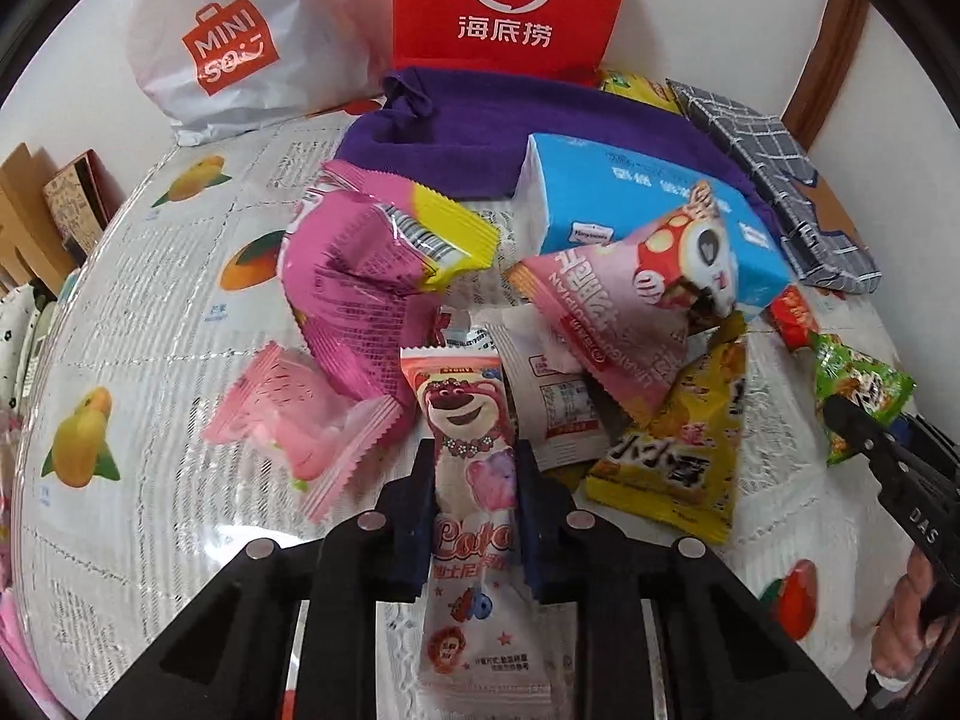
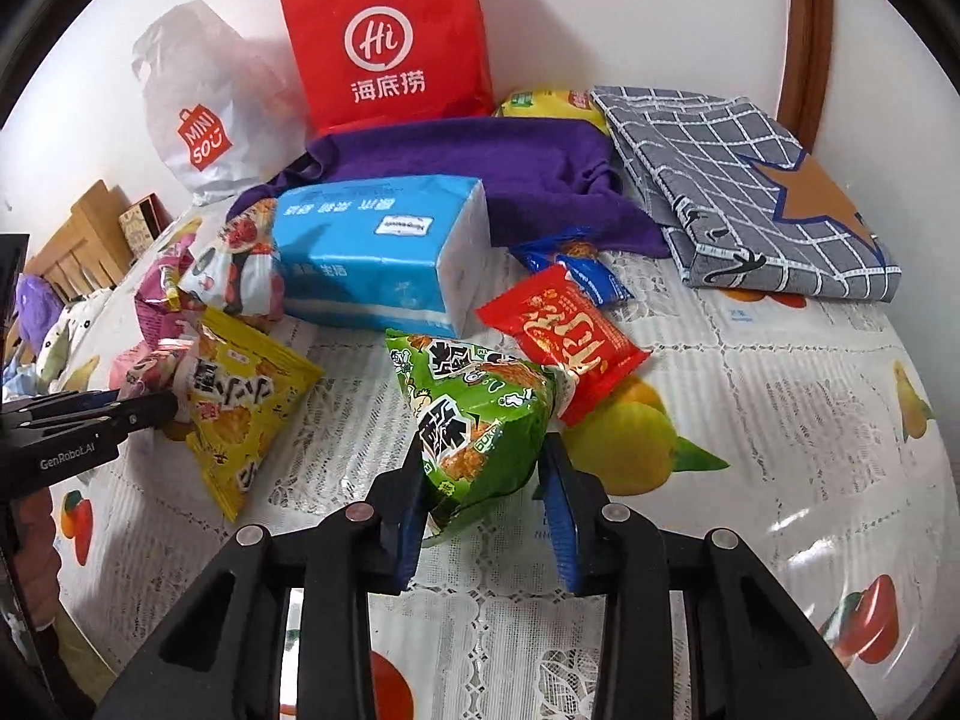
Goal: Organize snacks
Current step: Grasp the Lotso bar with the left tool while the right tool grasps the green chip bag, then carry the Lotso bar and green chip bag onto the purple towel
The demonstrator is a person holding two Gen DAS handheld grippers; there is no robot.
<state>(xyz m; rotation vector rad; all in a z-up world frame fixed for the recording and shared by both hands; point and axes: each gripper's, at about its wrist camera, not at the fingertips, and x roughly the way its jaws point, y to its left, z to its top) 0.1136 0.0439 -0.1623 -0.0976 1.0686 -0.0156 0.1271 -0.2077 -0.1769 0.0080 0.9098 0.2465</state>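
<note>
I see left hand-held gripper (image 1: 474,516): black angular frame, round silver screws, dark blue fingers (image 1: 420,510) | right hand-held gripper (image 2: 487,504): same black frame and silver screws, brighter blue ribbed pads (image 2: 564,528) | white lettering "GenRobot.AI" and "DAS" on the black side bodies | bare skin at frame edges.

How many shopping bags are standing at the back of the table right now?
2: the red paper bag stands against the wall behind the purple cloth; the white plastic bag slumps to its left. Others may be out of view.
</note>
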